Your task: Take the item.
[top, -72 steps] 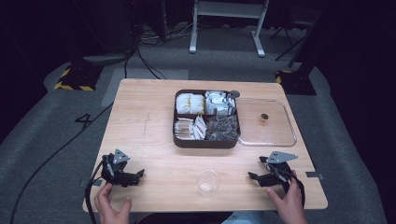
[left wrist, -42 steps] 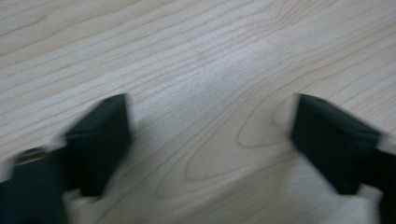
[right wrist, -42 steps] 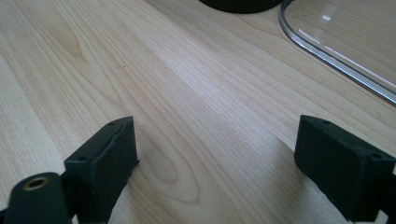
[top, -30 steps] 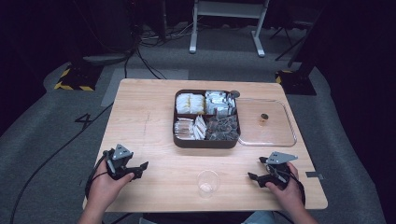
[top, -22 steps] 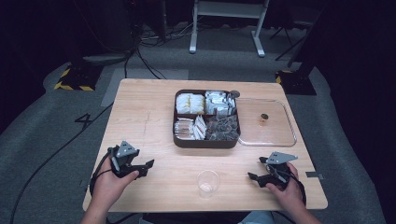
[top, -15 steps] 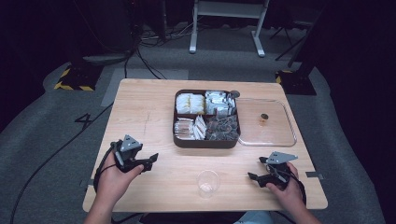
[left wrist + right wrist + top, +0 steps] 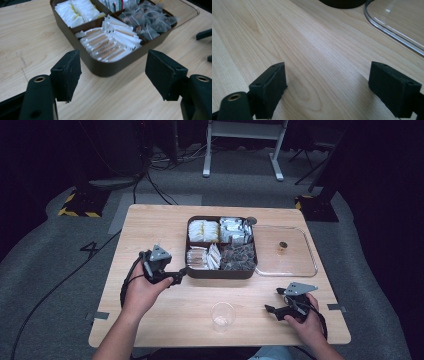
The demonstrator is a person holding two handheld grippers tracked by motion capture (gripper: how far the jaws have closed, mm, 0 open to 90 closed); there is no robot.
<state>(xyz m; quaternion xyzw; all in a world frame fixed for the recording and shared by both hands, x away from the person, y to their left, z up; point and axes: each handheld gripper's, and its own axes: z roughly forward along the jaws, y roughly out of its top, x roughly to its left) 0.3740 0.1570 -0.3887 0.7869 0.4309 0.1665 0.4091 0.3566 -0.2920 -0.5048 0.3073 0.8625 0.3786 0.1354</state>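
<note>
A dark brown tray with four compartments stands mid-table. It holds white-yellow sachets, brown-striped sugar sticks, dark tea bags and green-white packets. My left gripper is open, just left of the tray's front left corner. In the left gripper view the open left gripper faces the tray wall below the sugar sticks. My right gripper rests low near the table's front right, open and holding nothing. The right gripper looks over bare wood.
A clear plastic cup stands near the front edge between the hands. A clear lid with a small knob lies right of the tray; its rim is ahead of the right gripper. The wooden table stands on grey carpet.
The left hand has carried its gripper from the table's front left forward and to the right, up to the tray's corner. The right gripper has stayed put.
</note>
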